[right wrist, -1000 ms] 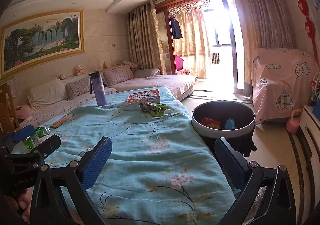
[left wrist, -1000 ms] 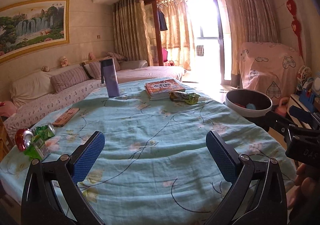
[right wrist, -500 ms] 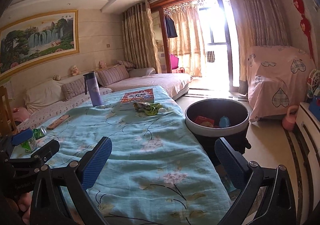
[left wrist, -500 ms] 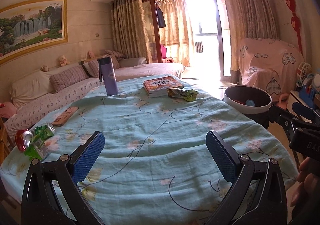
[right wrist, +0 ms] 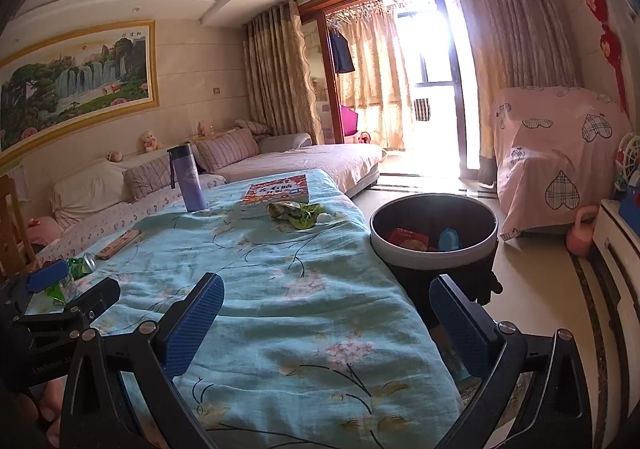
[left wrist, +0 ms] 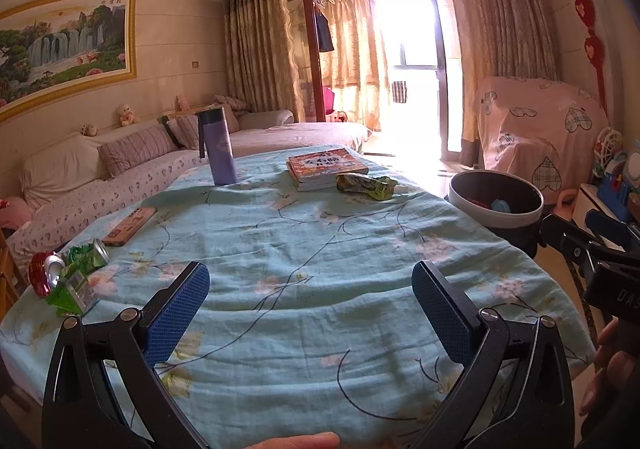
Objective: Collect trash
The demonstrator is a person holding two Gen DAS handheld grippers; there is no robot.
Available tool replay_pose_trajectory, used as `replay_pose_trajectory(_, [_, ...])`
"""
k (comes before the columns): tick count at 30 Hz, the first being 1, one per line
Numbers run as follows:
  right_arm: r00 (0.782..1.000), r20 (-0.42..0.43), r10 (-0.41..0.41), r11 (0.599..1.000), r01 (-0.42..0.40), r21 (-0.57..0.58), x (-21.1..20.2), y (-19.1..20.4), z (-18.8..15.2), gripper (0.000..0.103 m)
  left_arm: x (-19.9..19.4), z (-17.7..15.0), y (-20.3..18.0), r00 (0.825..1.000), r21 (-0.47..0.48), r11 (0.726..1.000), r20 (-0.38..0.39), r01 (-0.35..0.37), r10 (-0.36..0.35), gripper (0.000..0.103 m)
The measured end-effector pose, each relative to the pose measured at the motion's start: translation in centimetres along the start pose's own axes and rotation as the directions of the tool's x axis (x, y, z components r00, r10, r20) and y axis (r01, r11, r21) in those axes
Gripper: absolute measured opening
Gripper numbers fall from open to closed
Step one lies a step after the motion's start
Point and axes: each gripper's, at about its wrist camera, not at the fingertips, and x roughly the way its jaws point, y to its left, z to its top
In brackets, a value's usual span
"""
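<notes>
Both your left gripper [left wrist: 310, 305] and right gripper [right wrist: 326, 315] gape wide, holding nothing. Reach for the crushed cans [left wrist: 66, 269] at lower left or the wrapper [left wrist: 366, 185] at upper centre, then carry each to the bin [right wrist: 434, 249] at right.

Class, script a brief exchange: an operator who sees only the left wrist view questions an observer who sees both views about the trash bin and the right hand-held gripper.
Operator: What lies inside the trash bin?
Observer: The right wrist view looks into it: a red packet and a light blue item.
Operator: Is the right hand-held gripper holding anything?
Observer: No. Its jaws stand open, with only the tablecloth showing between them.
</notes>
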Motion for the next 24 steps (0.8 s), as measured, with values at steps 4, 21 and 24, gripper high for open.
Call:
replay_pose_trajectory(4, [1.000,-0.006,-0.003,1.000,0.003,-0.009,0.10,0.10,-0.12,0.103,-0.02,-0.05,0.00,1.000,-0.001,1.000,0.000,0.005,-0.005,0.103])
replay_pose_trajectory(21, [1.000,-0.010,0.003,1.000,-0.003,-0.023,0.07,0.56,-0.25,0.103,-0.62,0.08,-0.22,1.000,0.000,1.000,0.011,0.016,-0.016,0.103])
replay_pose_trajectory(24, [1.000,-0.010,0.002,1.000,-0.002,-0.025,0.04,0.64,-0.21,0.103,-0.61,0.12,-0.25,1.000,0.002,1.000,0.013,0.015,-0.015,0.103])
